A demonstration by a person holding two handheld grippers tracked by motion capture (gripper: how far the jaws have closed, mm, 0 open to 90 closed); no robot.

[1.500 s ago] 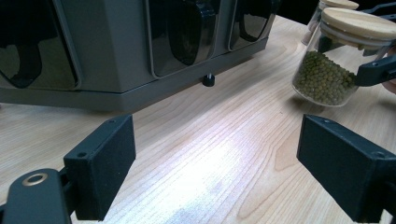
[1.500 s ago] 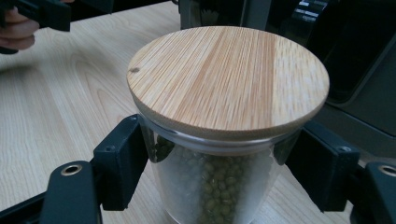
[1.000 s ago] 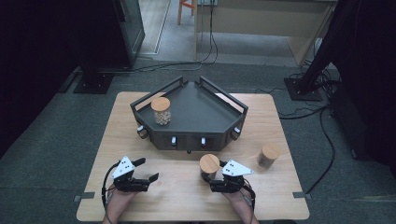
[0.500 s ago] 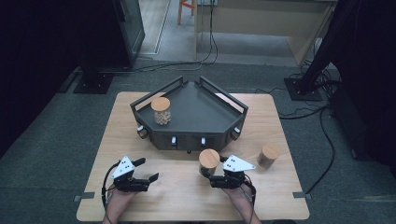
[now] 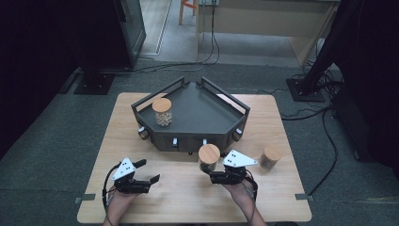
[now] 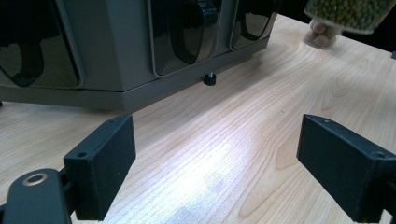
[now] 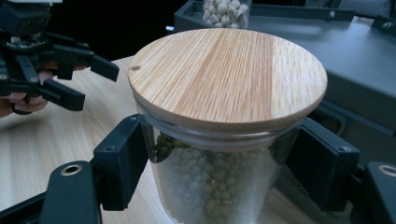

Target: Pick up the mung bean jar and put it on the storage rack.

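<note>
Glass jar [image 7: 219, 186] of green beans, round bamboo lid [image 7: 229, 74], pinched by right hand-held gripper [image 7: 219, 172]

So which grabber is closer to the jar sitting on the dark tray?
Left. The left gripper sits in front of the tray, roughly below the jar; the right gripper, clamping a green-bean jar, is farther off.

Three jars [image 5: 209, 157], one tray [image 5: 197, 113]

jar [image 7: 219, 140]: bottom cut off by lower edge, sides hidden behind right tool [image 7: 224, 172] jaws | far jar [image 6: 348, 14]: top cut off | tray [image 6: 140, 46]: top cut off | forearms: cut off, high view
</note>
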